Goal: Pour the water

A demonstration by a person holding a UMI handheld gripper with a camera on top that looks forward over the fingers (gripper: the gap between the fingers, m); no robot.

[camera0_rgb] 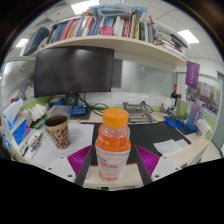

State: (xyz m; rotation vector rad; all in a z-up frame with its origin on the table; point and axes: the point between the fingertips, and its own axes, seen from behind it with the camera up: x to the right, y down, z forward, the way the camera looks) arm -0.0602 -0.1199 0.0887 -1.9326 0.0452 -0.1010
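Orange colours both the cap and the drink of the bottle (113, 146), which stands upright on the pale desk (170, 160) and serves as the landmark for everything else. It sits between the two fingers of the gripper (113, 160), whose magenta pads (80, 158) show on either side of its lower body. The fingers are spread apart, with a visible gap between each pad and the bottle, so the bottle rests on the desk on its own.

Left of the bottle, and a little farther back, stands a patterned paper cup (58, 131), upright and well clear of the fingers. Farther left of the bottle lie papers and small boxes (18, 130), too jumbled to tell apart.

Behind the bottle and to its left rises a dark monitor (73, 72), its screen off. Above the bottle, a shelf (105, 42) carries a row of books (108, 25) standing on edge. Directly behind the bottle lies a flat tray-like thing (138, 117), too small to make out. Right of the bottle, a sheet of white paper (171, 146) lies on the desk, and farther right behind it stands a purple sign (192, 75).
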